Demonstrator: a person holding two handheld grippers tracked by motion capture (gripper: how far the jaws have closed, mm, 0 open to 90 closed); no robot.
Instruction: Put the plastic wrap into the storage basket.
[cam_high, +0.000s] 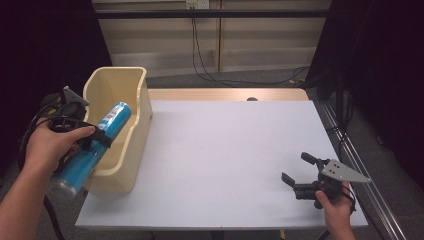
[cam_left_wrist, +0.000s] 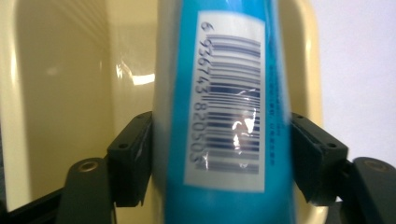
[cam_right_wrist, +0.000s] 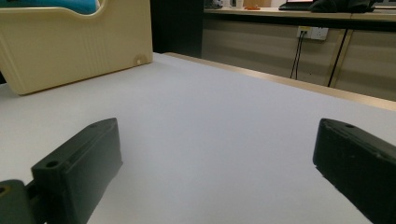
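Note:
A long blue can (cam_high: 95, 145) with a white barcode label (cam_left_wrist: 227, 100) lies slanted over the near rim of a cream plastic bin (cam_high: 127, 90) at the table's left edge. Its far end reaches into the bin, and its near end sticks out over the table's edge. My left gripper (cam_high: 92, 137) is shut on the can's middle, a black jaw pressed against each side. My right gripper (cam_high: 297, 170) stands open low over the white tabletop (cam_high: 225, 150) at the near right, with nothing between its jaws. In the right gripper view the bin (cam_right_wrist: 70, 46) stands far left.
A wooden strip (cam_high: 225, 94) runs along the table's far edge. Cables (cam_high: 210, 70) hang down the wall behind it. A metal rail (cam_high: 350, 155) runs along the table's right side.

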